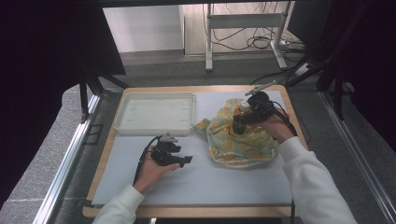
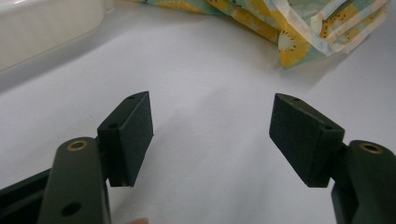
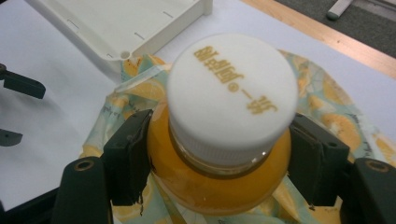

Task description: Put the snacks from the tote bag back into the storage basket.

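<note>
My right gripper (image 3: 219, 158) has its two black, foam-faced jaws clamped on the shoulder of a round clear-plastic bottle of orange juice (image 3: 215, 182), just under its white ribbed screw cap (image 3: 232, 93), which is smooth on top and printed with gold characters. From the high view I see that right gripper (image 1: 243, 117) and bottle (image 1: 240, 120) over the crumpled fruit-print cloth (image 1: 238, 142), a soft fabric in pale green with orange and yellow slices, lying bunched in folds on the right half of the table. Whether the bottle's base rests on the cloth I cannot tell.

My left gripper (image 2: 210, 140) has its jaws standing wide apart with nothing between them; the pads (image 2: 299, 140) are flat, matte black rectangles with a fine grainy surface, hovering low over the smooth white mat (image 2: 210, 84). In the high view the left gripper (image 1: 187, 160) sits in my hand at the near left of the mat (image 1: 210, 182), well apart from the bottle.

Beyond it lies a shallow rectangular cream plastic tray (image 1: 156, 130) with rounded corners and a raised rim, its near right corner just beside the cloth's edge. The mat covers a light wooden tabletop (image 1: 107, 154), whose edge shows around it.
</note>
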`<state>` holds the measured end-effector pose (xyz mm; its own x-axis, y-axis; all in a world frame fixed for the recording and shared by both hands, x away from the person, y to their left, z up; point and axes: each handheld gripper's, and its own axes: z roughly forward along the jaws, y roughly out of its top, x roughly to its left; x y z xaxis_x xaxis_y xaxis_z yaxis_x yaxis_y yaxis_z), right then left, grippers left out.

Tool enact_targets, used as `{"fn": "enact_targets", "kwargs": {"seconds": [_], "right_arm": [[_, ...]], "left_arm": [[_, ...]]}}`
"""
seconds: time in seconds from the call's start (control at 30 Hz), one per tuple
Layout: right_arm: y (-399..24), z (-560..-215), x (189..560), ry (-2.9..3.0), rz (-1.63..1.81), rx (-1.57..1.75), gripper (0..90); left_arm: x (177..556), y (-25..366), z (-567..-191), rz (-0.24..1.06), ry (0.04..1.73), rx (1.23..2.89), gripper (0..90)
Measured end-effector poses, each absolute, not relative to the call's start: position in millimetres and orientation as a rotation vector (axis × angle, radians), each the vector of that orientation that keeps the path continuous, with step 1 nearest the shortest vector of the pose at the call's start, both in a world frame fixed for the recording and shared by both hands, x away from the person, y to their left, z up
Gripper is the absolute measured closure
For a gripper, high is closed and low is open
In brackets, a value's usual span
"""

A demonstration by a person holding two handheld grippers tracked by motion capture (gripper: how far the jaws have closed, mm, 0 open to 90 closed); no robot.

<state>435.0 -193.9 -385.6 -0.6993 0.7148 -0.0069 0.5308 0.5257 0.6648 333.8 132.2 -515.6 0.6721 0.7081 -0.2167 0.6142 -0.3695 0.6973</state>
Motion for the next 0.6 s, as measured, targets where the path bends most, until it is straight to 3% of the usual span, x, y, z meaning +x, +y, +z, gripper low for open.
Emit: {"fn": "enact_targets", "kwargs": {"seconds": [0.6], "right_arm": [[-192.3, -351.8, 424.5, 2.478, 0.993, 0.989, 30.1]], "left_arm": [[334.4, 133.5, -516.2, 0.159, 1.023, 2.095, 30.7]]}}
